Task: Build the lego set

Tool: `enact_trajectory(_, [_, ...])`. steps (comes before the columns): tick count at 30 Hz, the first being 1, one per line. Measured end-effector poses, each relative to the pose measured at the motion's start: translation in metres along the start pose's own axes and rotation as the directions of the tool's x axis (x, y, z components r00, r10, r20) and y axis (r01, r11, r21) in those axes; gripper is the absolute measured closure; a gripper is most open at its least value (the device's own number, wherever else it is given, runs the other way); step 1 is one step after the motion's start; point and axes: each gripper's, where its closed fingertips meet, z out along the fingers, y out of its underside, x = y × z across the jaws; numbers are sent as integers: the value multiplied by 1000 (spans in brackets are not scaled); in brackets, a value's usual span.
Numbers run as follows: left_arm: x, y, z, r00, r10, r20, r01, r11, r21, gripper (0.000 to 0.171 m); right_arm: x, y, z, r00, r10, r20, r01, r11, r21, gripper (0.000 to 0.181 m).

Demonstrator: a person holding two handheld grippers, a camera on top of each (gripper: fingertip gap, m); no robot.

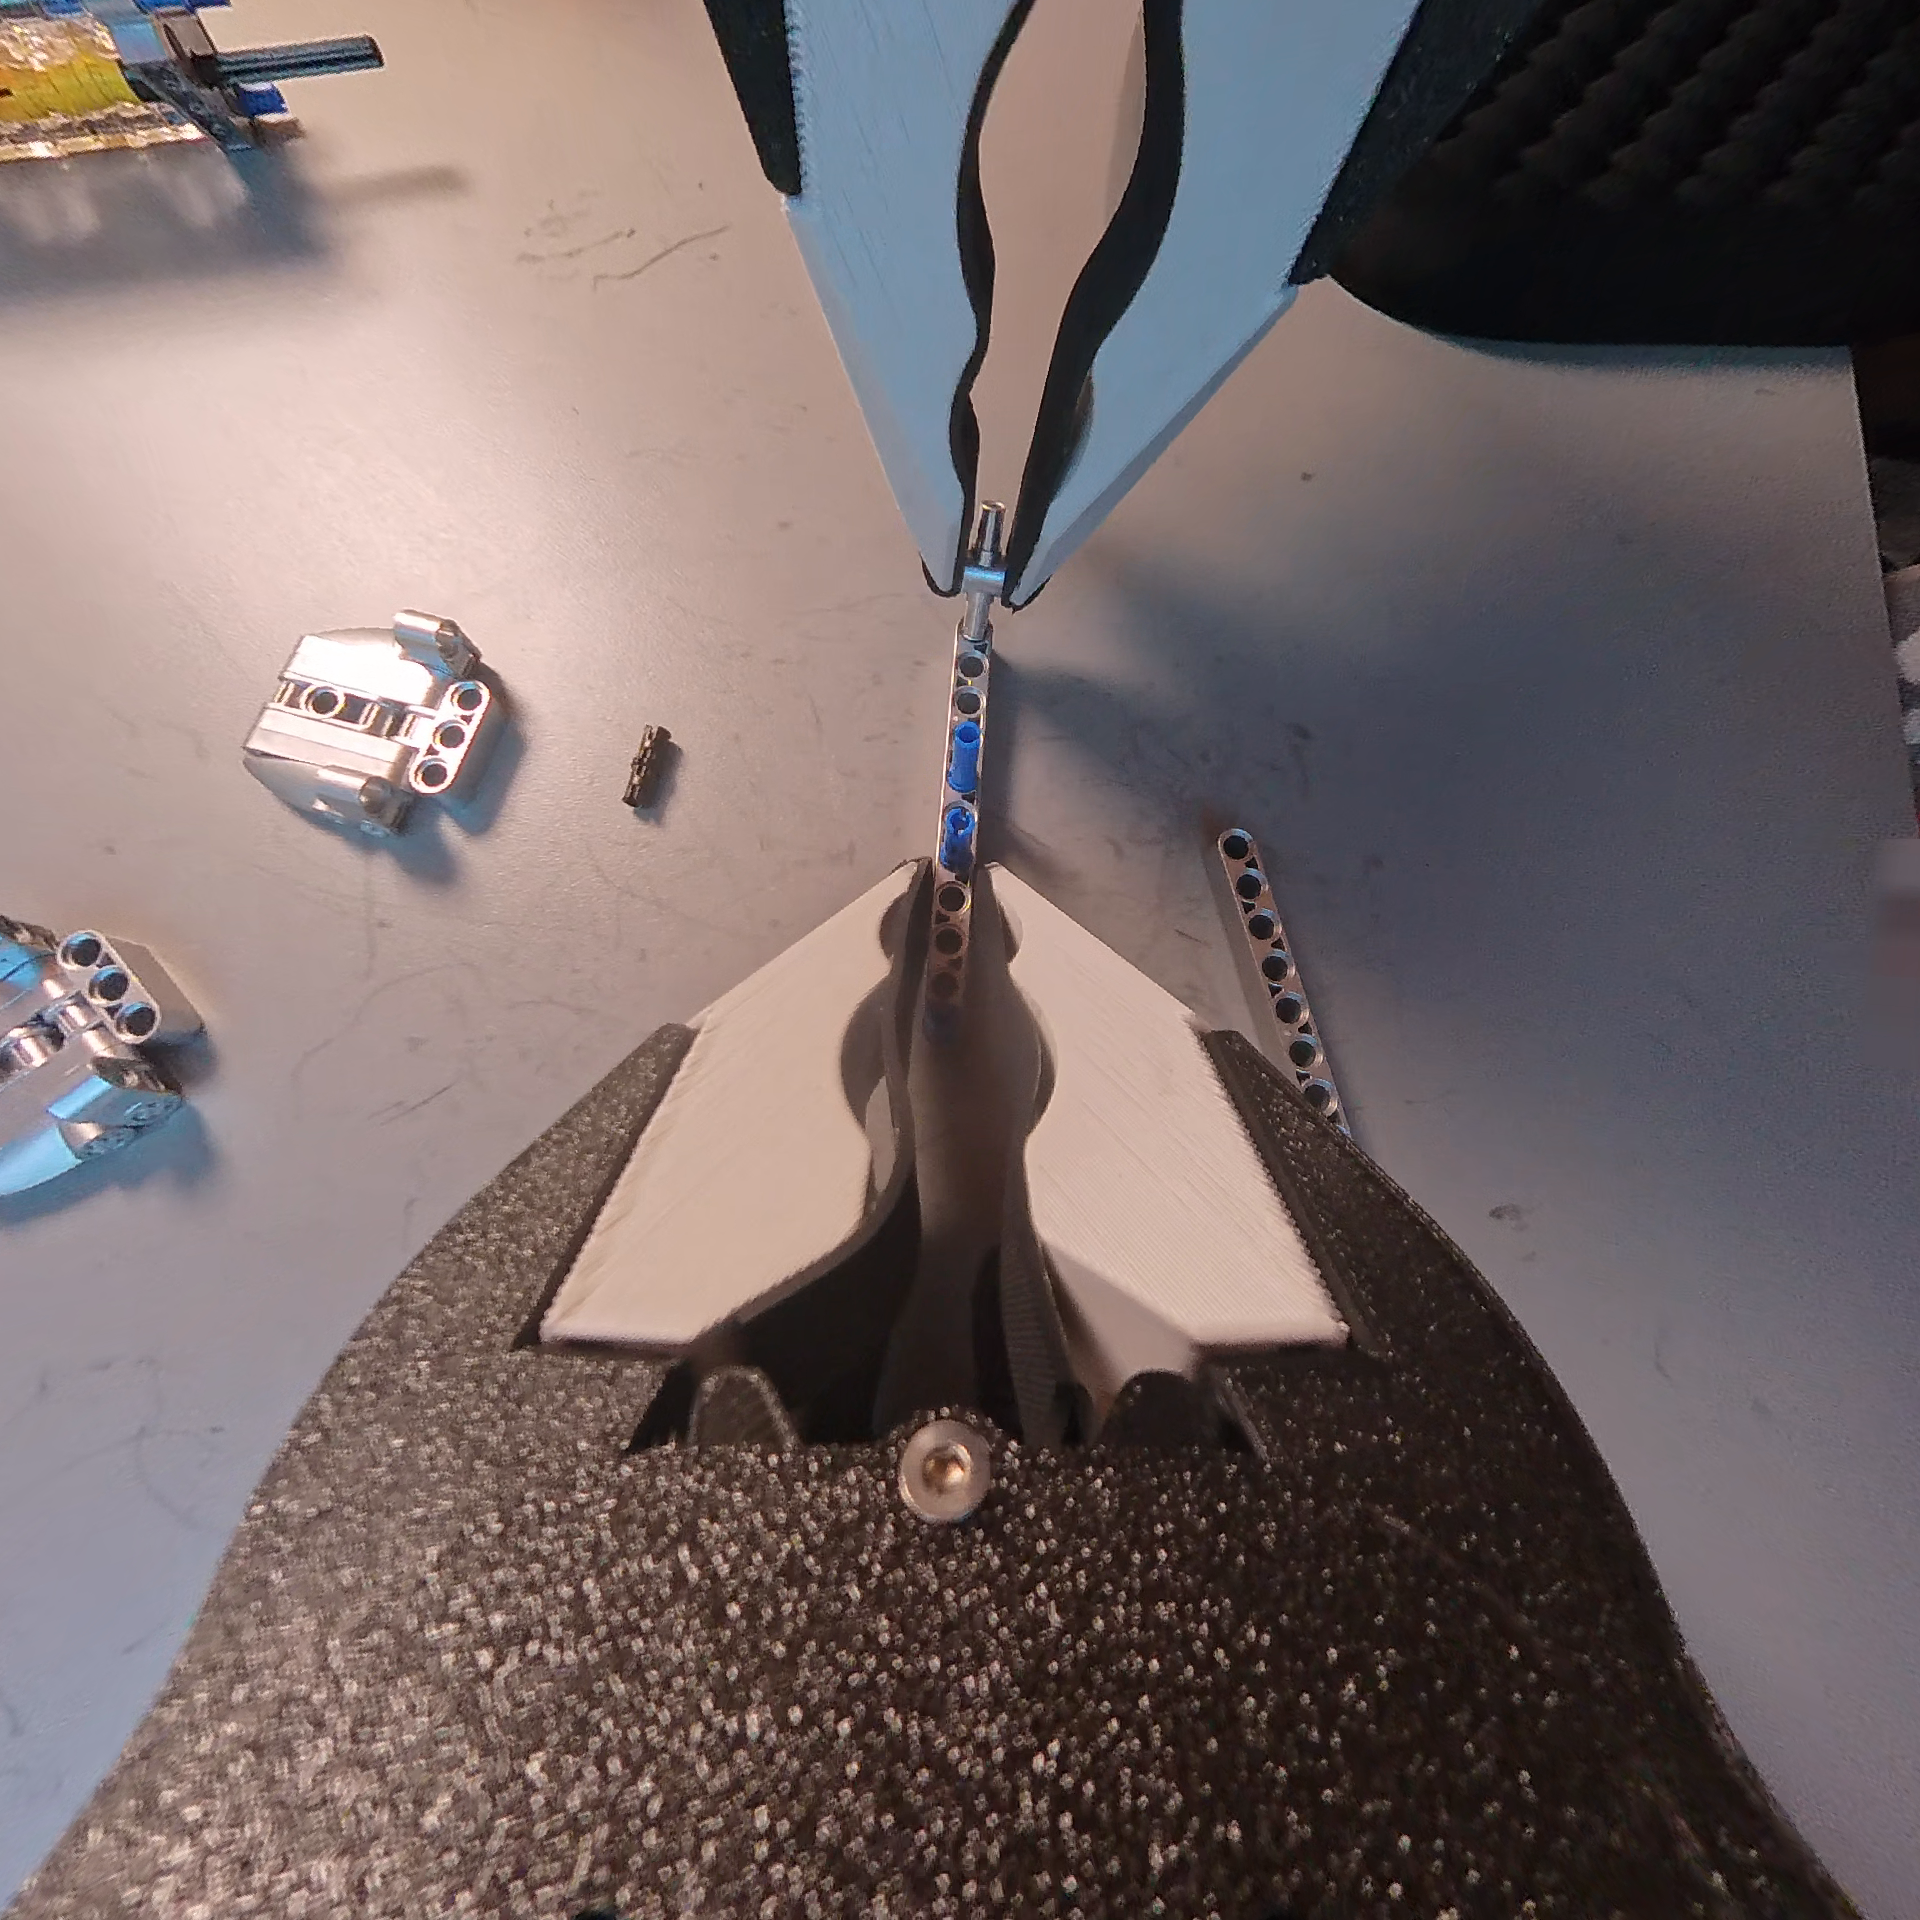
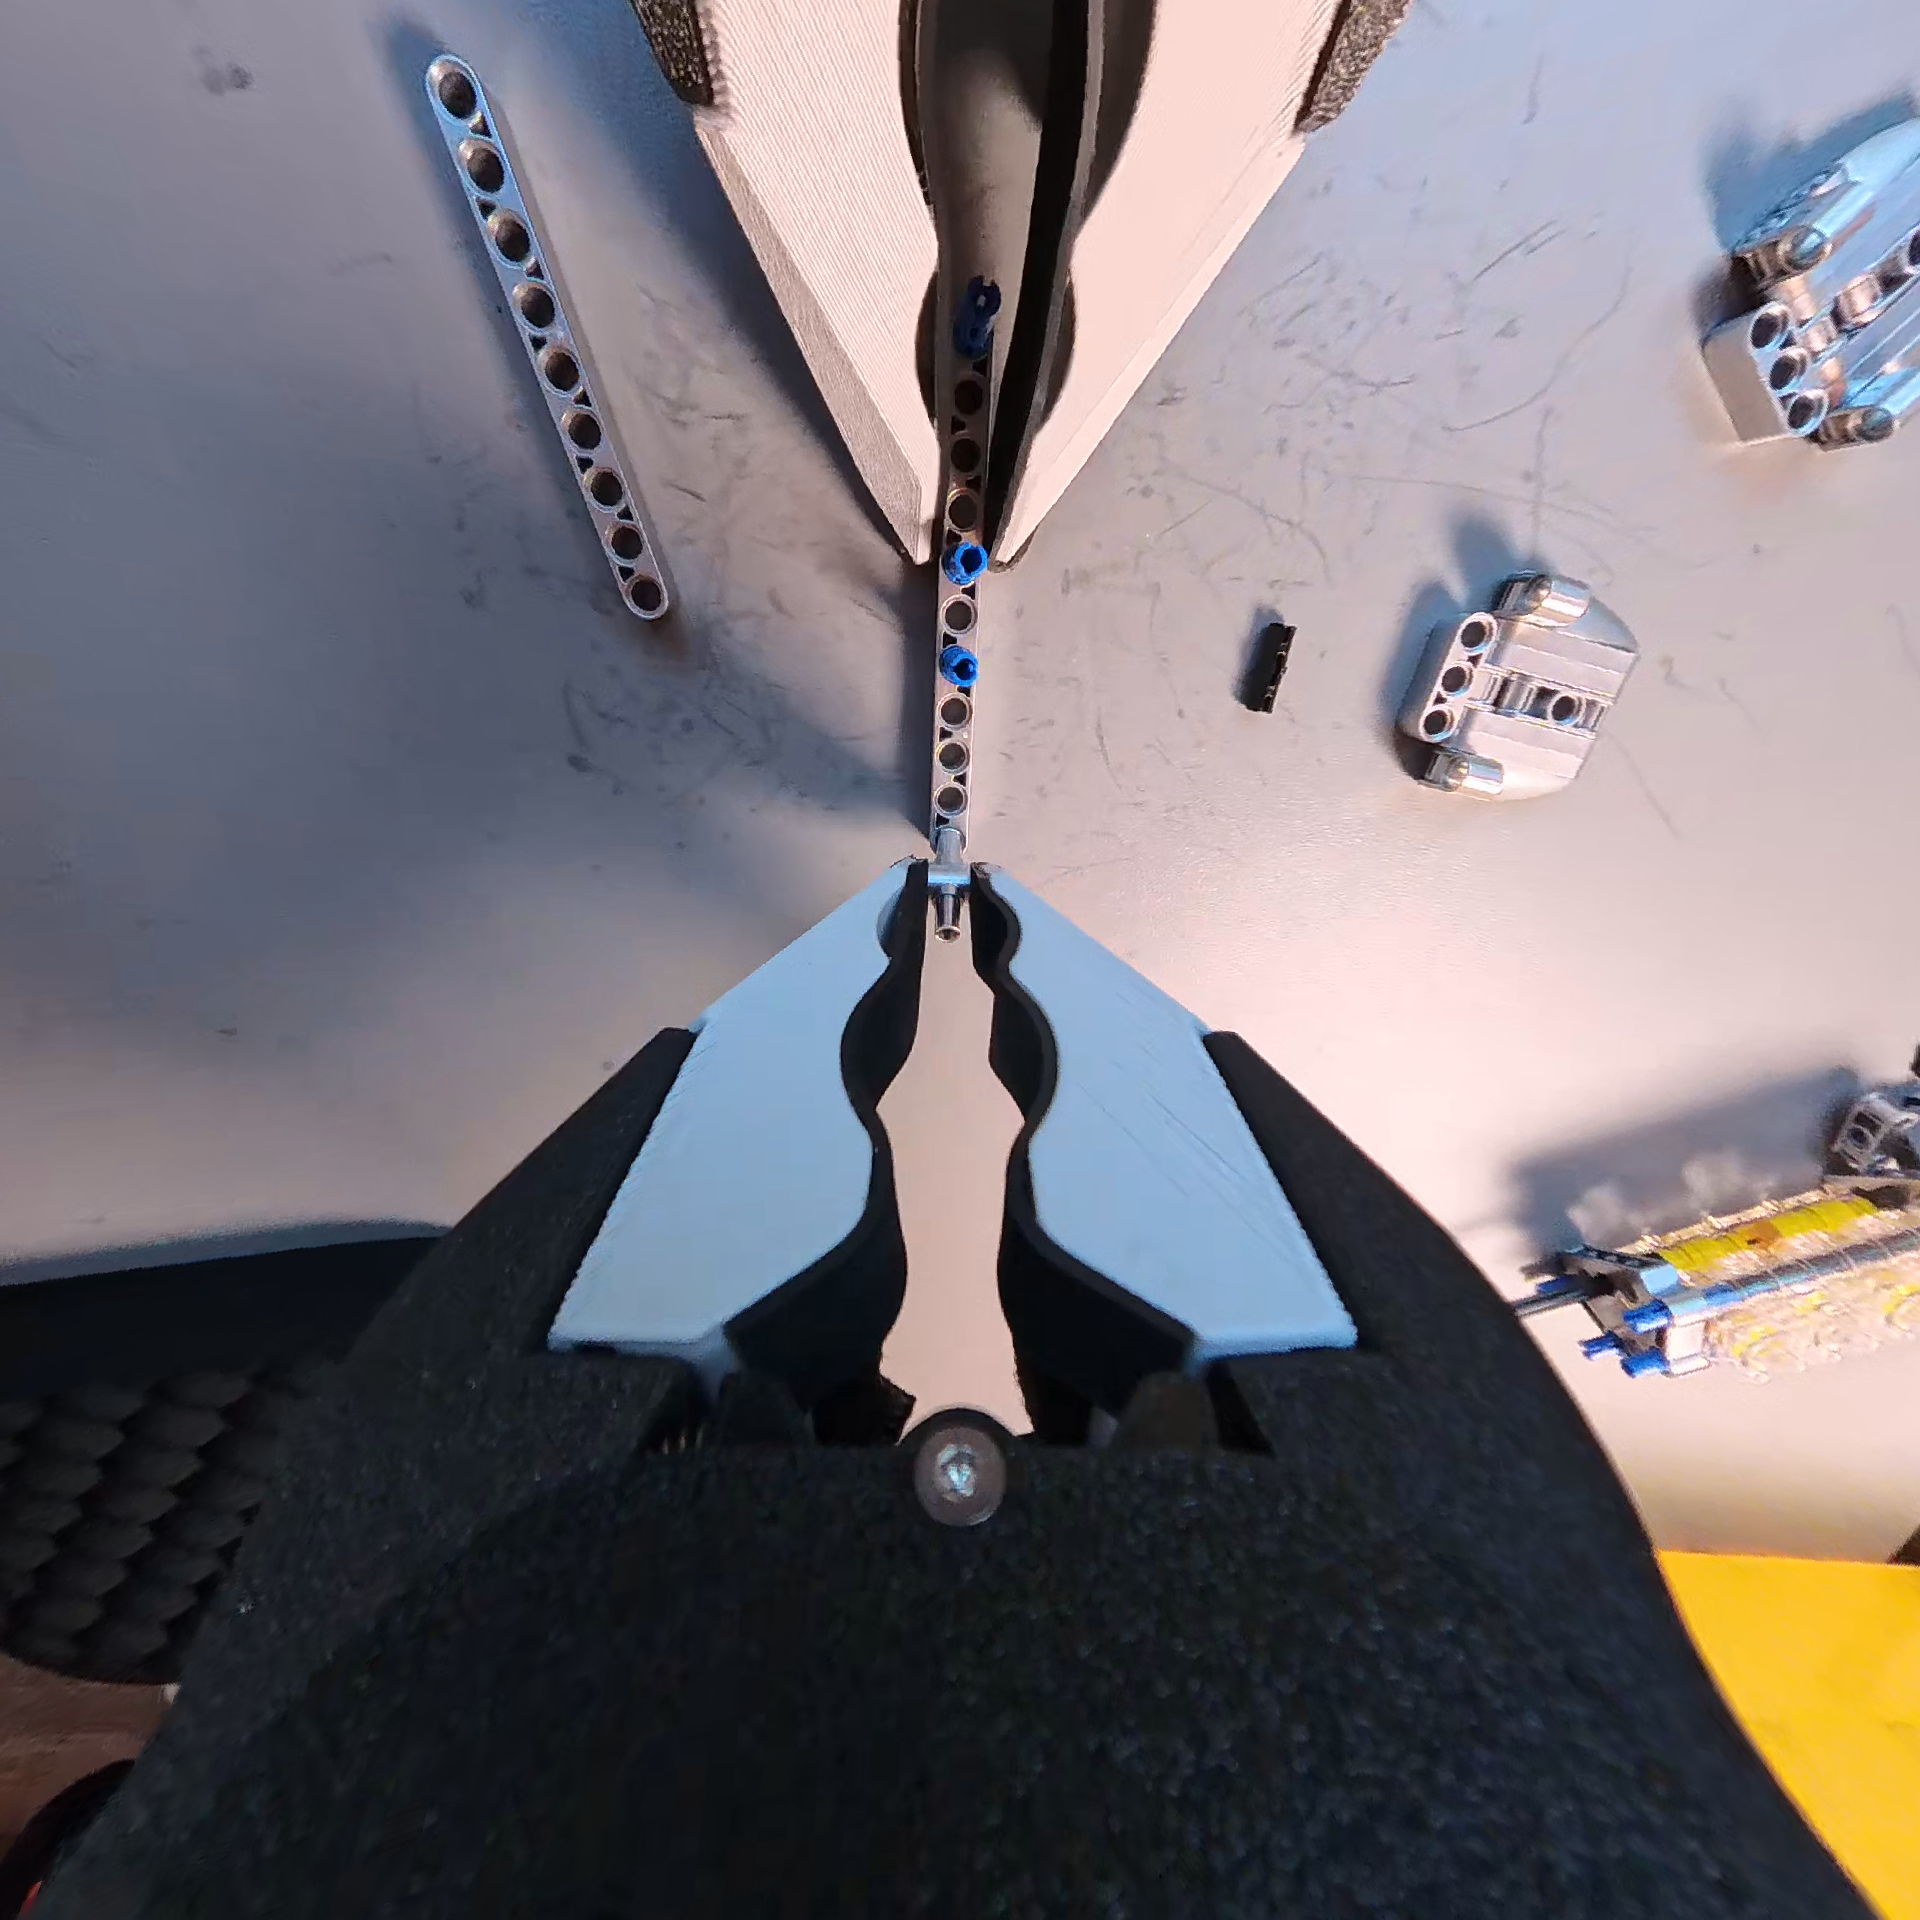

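- My left claw (image 1: 958, 883) is clamping one end of a holed grey beam (image 1: 966, 748), which is sticking straight out ahead of it above the bench (image 1: 623, 416).
- My right claw (image 2: 948, 878) is pinching a small grey pin (image 2: 947, 871) at the beam's far end, tip to tip with the left.
- Blue pegs (image 2: 961, 561) are sitting in the beam's holes.
- A second beam (image 2: 545, 332), a black connector (image 2: 1268, 665) and a grey panel (image 2: 1512, 691) are lying on the bench.
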Motion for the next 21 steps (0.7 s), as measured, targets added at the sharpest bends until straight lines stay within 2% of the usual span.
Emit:
enact_trajectory(9, [0, 0, 0, 1000, -17, -14, 17, 1000, 4, 167, 3, -2, -1, 982, -173, -74, 166, 982, -88, 176])
enact_trajectory(14, [1, 0, 1, 1000, -14, -14, 14, 1000, 3, 167, 1, 0, -2, 973, -224, -62, 212, 965, -155, 176])
enact_trajectory(18, [1, 0, 0, 1000, -20, -18, 20, 1000, 6, 166, 2, -1, -1, 974, -221, -57, 210, 965, -156, 175])
enact_trajectory(21, [2, -1, -1, 999, -22, -29, 22, 1000, 14, 165, 1, -1, -2, 985, -165, -47, 159, 982, -104, 175])
